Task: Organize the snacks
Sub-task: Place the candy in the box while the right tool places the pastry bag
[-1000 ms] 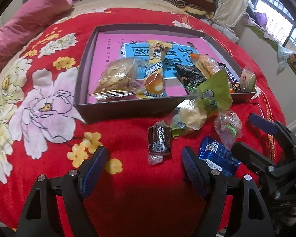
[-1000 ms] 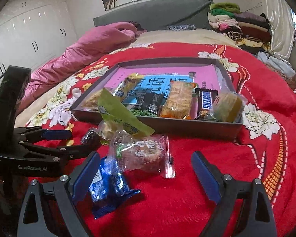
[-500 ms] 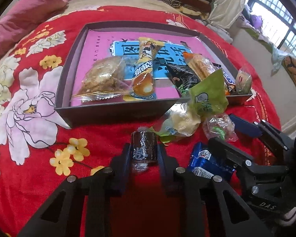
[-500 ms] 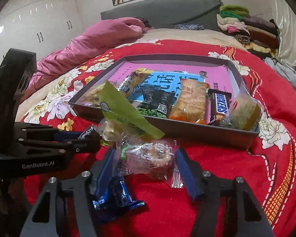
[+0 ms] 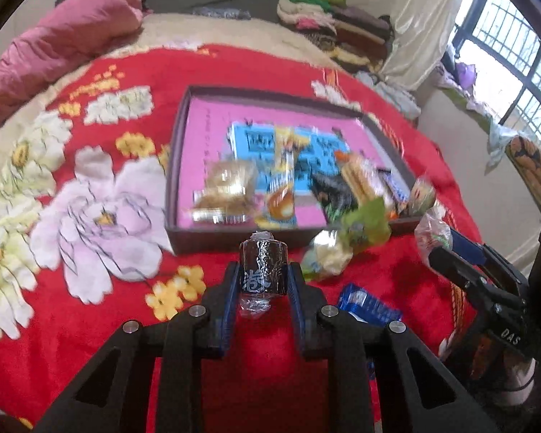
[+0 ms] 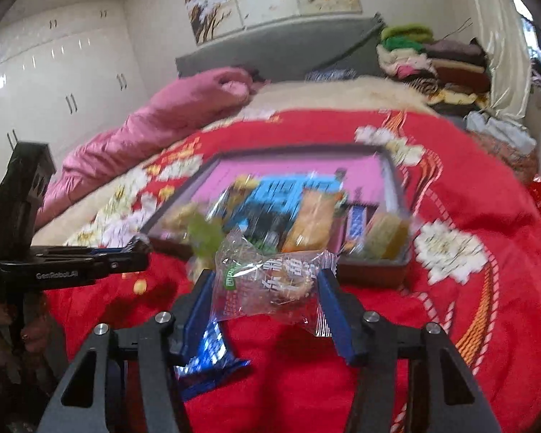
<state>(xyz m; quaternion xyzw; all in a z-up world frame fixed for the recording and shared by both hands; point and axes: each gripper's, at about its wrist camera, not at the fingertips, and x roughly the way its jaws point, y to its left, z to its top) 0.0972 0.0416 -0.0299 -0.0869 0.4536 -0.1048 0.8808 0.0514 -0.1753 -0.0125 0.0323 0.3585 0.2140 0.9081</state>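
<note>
My left gripper (image 5: 263, 281) is shut on a dark brown wrapped snack (image 5: 264, 270) and holds it above the red blanket, in front of the dark tray (image 5: 212, 241). My right gripper (image 6: 267, 288) is shut on a clear-wrapped pastry (image 6: 270, 285) and holds it above the blanket, in front of the tray (image 6: 371, 270). The tray has a pink and blue floor and holds several snacks. A green-wrapped snack (image 5: 364, 231) and a blue packet (image 5: 368, 306) lie on the blanket before the tray. The blue packet also shows in the right wrist view (image 6: 209, 353).
The bed carries a red flowered blanket (image 5: 90, 216). A pink duvet (image 5: 54, 47) lies at the far left, folded clothes (image 5: 335, 25) at the far end. The right gripper's body (image 5: 479, 270) stands at the right of the left wrist view.
Both grippers closed on their snacks and lifted them off the blanket. The view tilted up and the scene is motion-blurred.
</note>
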